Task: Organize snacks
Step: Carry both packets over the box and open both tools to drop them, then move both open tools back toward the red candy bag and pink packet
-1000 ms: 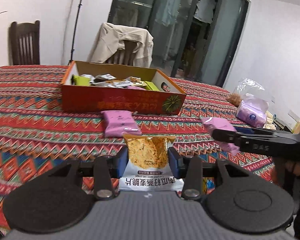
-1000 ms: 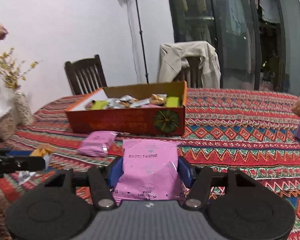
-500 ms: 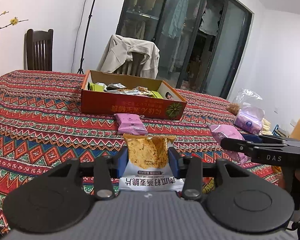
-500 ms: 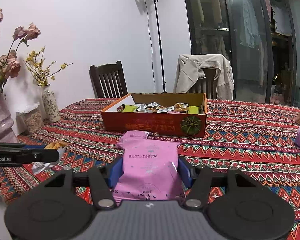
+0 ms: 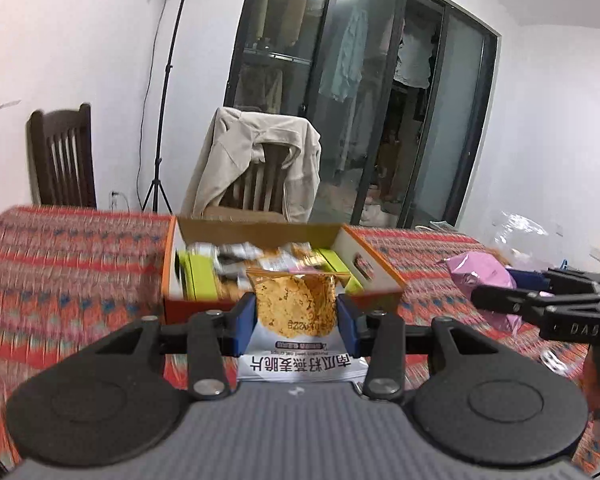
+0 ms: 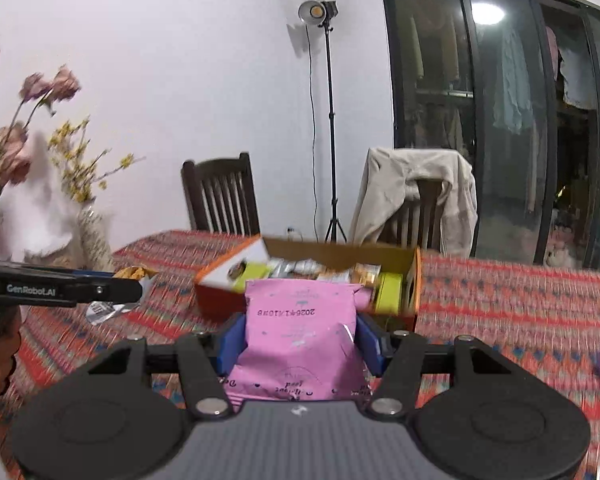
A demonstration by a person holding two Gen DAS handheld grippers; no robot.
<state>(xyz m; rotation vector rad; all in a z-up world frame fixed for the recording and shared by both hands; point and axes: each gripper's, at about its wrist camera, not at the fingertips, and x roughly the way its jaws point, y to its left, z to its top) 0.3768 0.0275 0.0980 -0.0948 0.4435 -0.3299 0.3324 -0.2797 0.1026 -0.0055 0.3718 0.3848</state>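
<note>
Carrying one packet per hand toward the open orange cardboard box [image 5: 370,268] already stocked with mixed snack packets. Box lies straight ahead of both tools, beyond the fingertips and a little lower, on the red patterned tablecloth [image 5: 72,264].

Left gripper [image 5: 296,320]: blue pads clamped on the sides of a yellow-and-white crisp packet [image 5: 294,308], jaws narrow, packet upright with its print upside down, top edge overlapping the box's near wall in view.

Right gripper [image 6: 300,340]: pads pinched on a pink foil snack packet [image 6: 300,332], jaws a bit wider, packet's long axis running forward toward the box.

In the left wrist view the right gripper sits off to the right, beside the box's right end, so each hand comes at the box from its own side. Left tool looks lined up nearer the box centre; which is closer I cannot tell.

Both views motion-blurred. Judgement: next move needs each packet over the near wall and above the contents before release. Risk: a packet's edge catching the near wall.
</note>
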